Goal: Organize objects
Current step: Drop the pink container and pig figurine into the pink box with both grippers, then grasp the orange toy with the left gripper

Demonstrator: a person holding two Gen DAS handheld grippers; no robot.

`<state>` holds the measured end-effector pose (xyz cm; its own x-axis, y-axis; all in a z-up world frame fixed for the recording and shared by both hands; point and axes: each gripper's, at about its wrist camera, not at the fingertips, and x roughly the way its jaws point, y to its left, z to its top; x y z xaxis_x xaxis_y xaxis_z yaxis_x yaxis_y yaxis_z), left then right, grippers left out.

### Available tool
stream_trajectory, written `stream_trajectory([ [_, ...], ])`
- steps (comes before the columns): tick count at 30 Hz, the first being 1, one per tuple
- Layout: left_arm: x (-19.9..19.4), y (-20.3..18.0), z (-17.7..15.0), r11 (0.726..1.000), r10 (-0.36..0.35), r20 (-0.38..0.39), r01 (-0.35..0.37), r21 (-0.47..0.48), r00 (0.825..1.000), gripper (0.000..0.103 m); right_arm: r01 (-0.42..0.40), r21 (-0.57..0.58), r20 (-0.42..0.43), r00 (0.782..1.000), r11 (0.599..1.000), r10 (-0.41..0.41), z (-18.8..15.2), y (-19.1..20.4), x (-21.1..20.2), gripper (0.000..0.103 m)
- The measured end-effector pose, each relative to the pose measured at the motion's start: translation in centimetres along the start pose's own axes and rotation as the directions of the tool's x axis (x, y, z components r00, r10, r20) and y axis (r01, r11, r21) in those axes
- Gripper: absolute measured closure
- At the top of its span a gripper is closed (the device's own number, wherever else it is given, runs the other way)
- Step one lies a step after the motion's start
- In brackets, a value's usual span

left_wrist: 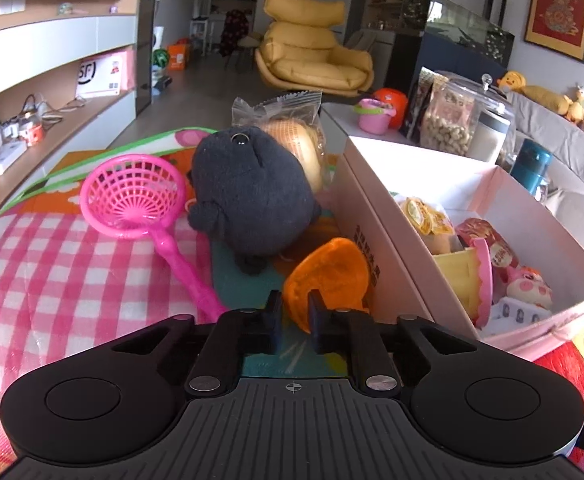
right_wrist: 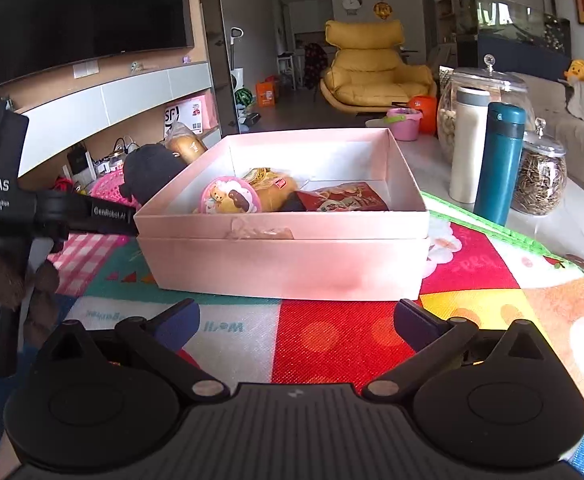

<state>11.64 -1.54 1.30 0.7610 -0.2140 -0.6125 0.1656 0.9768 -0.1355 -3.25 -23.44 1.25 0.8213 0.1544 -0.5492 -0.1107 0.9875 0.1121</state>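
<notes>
My left gripper (left_wrist: 295, 314) is shut on the edge of an orange plastic toy (left_wrist: 327, 276), just left of the pink box (left_wrist: 375, 240). A dark grey plush (left_wrist: 248, 200), a pink toy strainer (left_wrist: 132, 200) and a wrapped bread (left_wrist: 292, 136) lie on the mat beyond it. The box holds snack packs and small toys; it shows in the right wrist view (right_wrist: 284, 256) with a round pink toy (right_wrist: 230, 196) and a red packet (right_wrist: 343, 198) inside. My right gripper (right_wrist: 295, 320) is open and empty, in front of the box.
A teal bottle (right_wrist: 499, 160), a white flask (right_wrist: 467, 148) and glass jars (right_wrist: 539, 176) stand right of the box. The colourful mat (right_wrist: 331, 340) covers the floor. The left gripper's body (right_wrist: 4, 192) is at the left. A yellow armchair (right_wrist: 371, 72) stands far back.
</notes>
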Motion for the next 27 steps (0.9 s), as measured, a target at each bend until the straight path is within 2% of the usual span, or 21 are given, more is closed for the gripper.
stream_trajectory([
  [6,-4.6,1.2,-2.2,1.0,-0.011,0.014,0.011,0.025,1.0,0.092,0.002,0.005,-0.001,1.0,1.0,-0.002,0.2,0.0,0.0,0.0],
  [11,-9.4,3.6,-4.8,0.997,0.051,0.011,-0.052,0.058,0.999,0.091,0.003,-0.008,-0.013,1.0,1.0,-0.003,0.3,0.2,0.1,0.0],
  [13,-10.8,5.0,-5.4,0.994,0.099,0.02,-0.1,0.049,0.995,0.091,0.006,-0.015,-0.021,1.0,1.0,-0.007,0.3,0.3,0.2,0.0],
  [14,-11.3,5.6,-5.6,0.994,0.101,0.021,-0.102,0.032,0.995,0.092,0.008,-0.019,-0.025,1.0,1.0,-0.009,0.3,0.4,0.3,0.0],
  [18,-12.2,6.5,-5.2,0.999,-0.002,0.045,0.004,-0.049,0.999,0.09,0.02,-0.032,-0.04,0.999,0.999,-0.021,0.3,0.6,0.6,0.0],
  [22,-10.2,4.9,-3.9,0.989,-0.119,0.069,0.125,-0.083,0.991,0.09,0.029,-0.031,-0.047,0.998,0.999,-0.03,0.3,0.7,0.7,0.0],
  [27,-6.0,3.9,-1.1,0.978,-0.162,0.091,0.172,-0.12,0.983,0.086,0.026,-0.02,-0.041,0.999,0.999,-0.027,0.2,0.4,0.5,0.0],
])
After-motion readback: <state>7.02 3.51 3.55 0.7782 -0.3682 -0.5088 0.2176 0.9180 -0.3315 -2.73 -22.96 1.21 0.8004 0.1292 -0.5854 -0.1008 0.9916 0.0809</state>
